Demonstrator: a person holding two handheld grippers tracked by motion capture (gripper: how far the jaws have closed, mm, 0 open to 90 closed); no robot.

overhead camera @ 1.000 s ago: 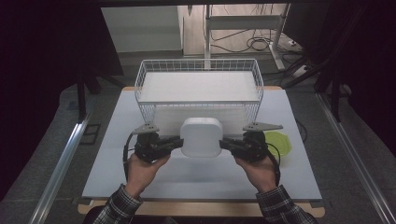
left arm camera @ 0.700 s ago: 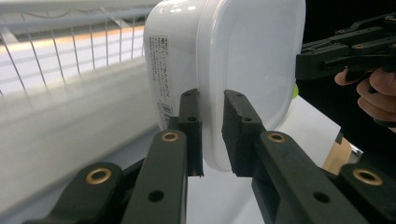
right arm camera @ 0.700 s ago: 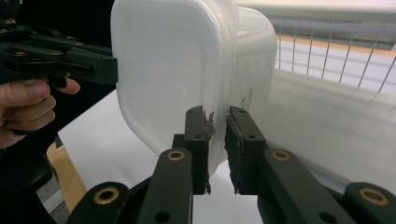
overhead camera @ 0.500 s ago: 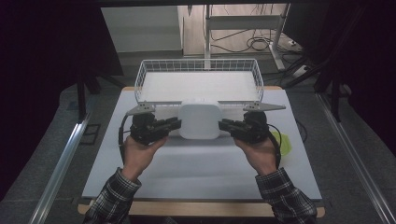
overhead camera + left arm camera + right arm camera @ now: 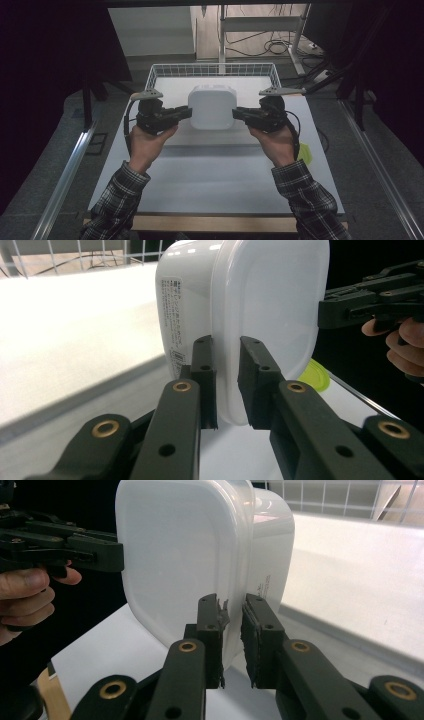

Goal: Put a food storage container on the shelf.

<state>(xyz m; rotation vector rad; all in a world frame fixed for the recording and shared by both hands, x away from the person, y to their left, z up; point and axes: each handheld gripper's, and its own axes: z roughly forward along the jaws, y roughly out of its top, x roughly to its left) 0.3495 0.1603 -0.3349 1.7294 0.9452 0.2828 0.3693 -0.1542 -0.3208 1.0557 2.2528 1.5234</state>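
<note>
So on the left side the left gripper (image 5: 186, 113) has its jaws pinched onto the protruding lip of the white plastic container (image 5: 211, 107), and from the left gripper view you can see the rim seam sitting right between the two black pads, so it's a thin-edge grip, not a hug around the body. The container hangs in the air between both hands, above the white table (image 5: 210, 175) and just in front of the wire basket (image 5: 165, 70), tipped up so its wide flat face points at the camera overhead. My guess is it's light and probably empty, since two edge pinches carry it without any sag, but that smooth glossy plastic looks slippery and the walls probably flex a bit if you squeeze hard. The lip is really the only sensible place to grab, the rounded sides give the pads nothing to bite on. There's a printed label (image 5: 176, 320) on the side wall. Over on the right, the right gripper (image 5: 237, 113) does the mirror thing, jaws closed on the opposite rim, and a yellow-green disc (image 5: 306, 152) lies on the table near that wrist.
</note>
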